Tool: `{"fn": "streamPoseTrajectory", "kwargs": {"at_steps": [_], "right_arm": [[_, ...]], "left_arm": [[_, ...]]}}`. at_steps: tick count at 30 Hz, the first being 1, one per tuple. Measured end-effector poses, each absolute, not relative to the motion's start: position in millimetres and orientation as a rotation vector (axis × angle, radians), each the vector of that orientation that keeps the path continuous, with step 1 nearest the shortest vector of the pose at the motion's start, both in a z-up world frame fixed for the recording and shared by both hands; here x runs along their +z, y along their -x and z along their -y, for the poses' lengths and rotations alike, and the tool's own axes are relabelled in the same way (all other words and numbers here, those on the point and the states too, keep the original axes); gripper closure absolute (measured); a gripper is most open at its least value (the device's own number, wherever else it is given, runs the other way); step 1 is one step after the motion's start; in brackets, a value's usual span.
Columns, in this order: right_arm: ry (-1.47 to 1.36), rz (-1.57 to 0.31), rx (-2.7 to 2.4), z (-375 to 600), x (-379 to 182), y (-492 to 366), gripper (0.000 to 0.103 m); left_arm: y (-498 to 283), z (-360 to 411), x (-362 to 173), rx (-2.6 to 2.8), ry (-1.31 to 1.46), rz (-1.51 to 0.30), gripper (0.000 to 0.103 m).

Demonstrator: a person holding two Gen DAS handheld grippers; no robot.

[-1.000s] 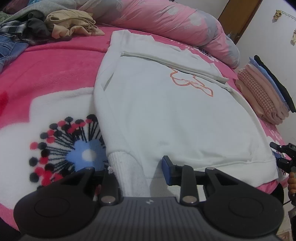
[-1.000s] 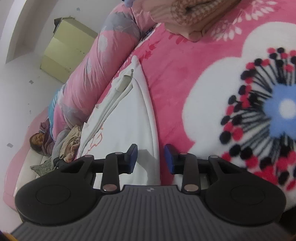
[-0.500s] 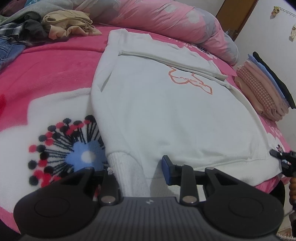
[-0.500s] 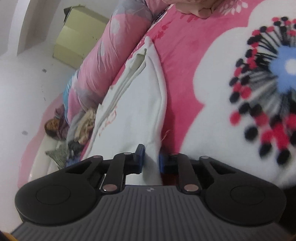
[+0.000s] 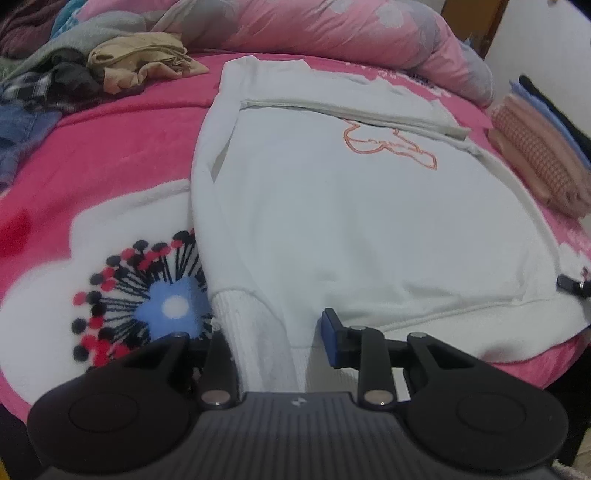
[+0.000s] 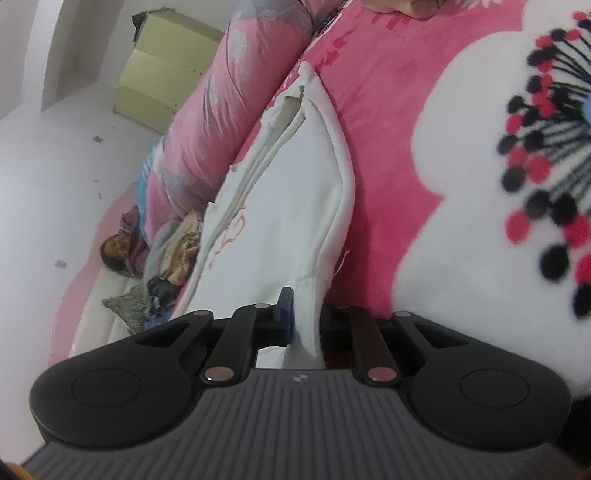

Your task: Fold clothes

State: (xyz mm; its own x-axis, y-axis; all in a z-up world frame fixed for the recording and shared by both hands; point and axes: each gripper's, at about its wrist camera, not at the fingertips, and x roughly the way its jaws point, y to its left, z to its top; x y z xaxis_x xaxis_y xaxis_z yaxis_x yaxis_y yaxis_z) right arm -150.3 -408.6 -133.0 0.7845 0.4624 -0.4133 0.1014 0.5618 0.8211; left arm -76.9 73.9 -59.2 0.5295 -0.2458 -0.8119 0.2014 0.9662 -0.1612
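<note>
A white sweatshirt [image 5: 362, 206] with an orange outline print lies flat on the pink flowered blanket [image 5: 110, 177]. My left gripper [image 5: 273, 343] is open, its fingers wide apart around the sweatshirt's ribbed cuff [image 5: 255, 332] at the near hem; the left finger is hidden by cloth. My right gripper [image 6: 306, 321] is shut on the sweatshirt's hem corner [image 6: 310, 295] at the other side, and the cloth [image 6: 280, 206] rises between its blue pads. Its tip shows at the right edge of the left wrist view [image 5: 572, 286].
A pile of loose clothes [image 5: 92, 74] lies at the far left of the bed. A stack of folded clothes [image 5: 539, 147] sits at the far right. A rolled pink quilt [image 5: 332, 33] runs along the back. The bed edge is right below both grippers.
My right gripper has closed from open onto the sweatshirt's hem corner. My left gripper has stayed open around the cuff and shifted only slightly.
</note>
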Motion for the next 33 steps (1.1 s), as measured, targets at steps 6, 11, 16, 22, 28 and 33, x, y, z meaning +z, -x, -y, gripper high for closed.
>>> {"fn": "streamPoseTrajectory", "kwargs": {"at_steps": [6,11,16,22,28,33], "right_arm": [[-0.867,-0.677,0.181,394,-122,152,0.096],[-0.786,-0.682,0.147,382,-117,149,0.096],[-0.707,-0.691,0.121,372,-110,145,0.096],[-0.638,-0.695,0.095,364,-104,144,0.097],[-0.621,-0.692,0.088,362,-105,143,0.097],[-0.623,-0.688,0.083,362,-106,144,0.096]], "left_arm": [[77,-61,-56,-0.227,-0.005,-0.972,0.084],[78,-48,-55,-0.215,-0.098,-0.961,0.084],[83,-37,-57,-0.195,-0.17,-0.931,0.084],[85,-31,-58,-0.184,-0.202,-0.913,0.084],[85,-28,-60,-0.18,-0.217,-0.909,0.085],[86,-28,-60,-0.18,-0.217,-0.91,0.085]]}}
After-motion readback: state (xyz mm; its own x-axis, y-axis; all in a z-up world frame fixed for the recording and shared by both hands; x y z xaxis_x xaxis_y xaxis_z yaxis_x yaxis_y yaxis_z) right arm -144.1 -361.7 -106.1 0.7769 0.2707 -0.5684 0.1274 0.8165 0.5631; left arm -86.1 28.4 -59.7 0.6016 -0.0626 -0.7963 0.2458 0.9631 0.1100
